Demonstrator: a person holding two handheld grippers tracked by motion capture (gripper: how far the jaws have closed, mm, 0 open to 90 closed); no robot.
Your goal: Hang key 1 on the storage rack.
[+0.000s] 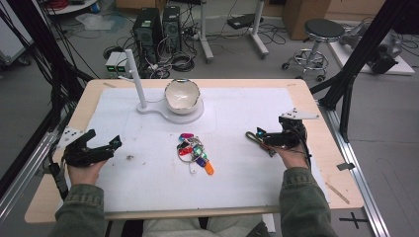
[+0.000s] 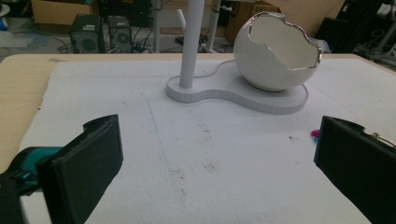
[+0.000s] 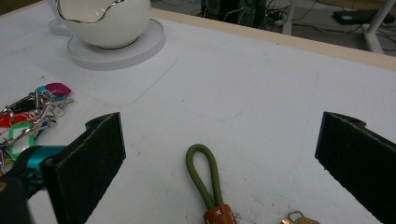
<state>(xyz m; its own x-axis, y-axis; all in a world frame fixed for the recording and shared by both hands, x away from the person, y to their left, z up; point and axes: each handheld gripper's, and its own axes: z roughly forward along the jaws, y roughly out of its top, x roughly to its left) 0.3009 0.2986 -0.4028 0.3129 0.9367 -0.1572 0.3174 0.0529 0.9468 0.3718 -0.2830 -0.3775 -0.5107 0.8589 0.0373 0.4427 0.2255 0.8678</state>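
A bunch of keys with coloured tags (image 1: 194,150) lies mid-table on the white mat (image 1: 148,182). The same bunch of keys (image 3: 28,116) appears at the left edge of the right gripper view. An olive cord loop (image 3: 205,175) with a brown tag (image 3: 219,215) lies on the mat between the jaws of my right gripper (image 3: 217,158), which is open. The high view puts my right gripper (image 1: 261,140) right of the keys. My left gripper (image 1: 104,138) stands open at the mat's left, and nothing lies between the jaws of the left gripper (image 2: 219,163). A white egg-shaped bowl (image 2: 278,51) sits ahead.
The bowl (image 1: 182,96) rests on a white stand base (image 1: 170,114) with an upright pole (image 1: 134,76) at the back of the mat. A pink tag (image 2: 315,135) peeks beside the left gripper's right jaw. Computers, cables and a stool (image 1: 321,34) stand on the floor beyond.
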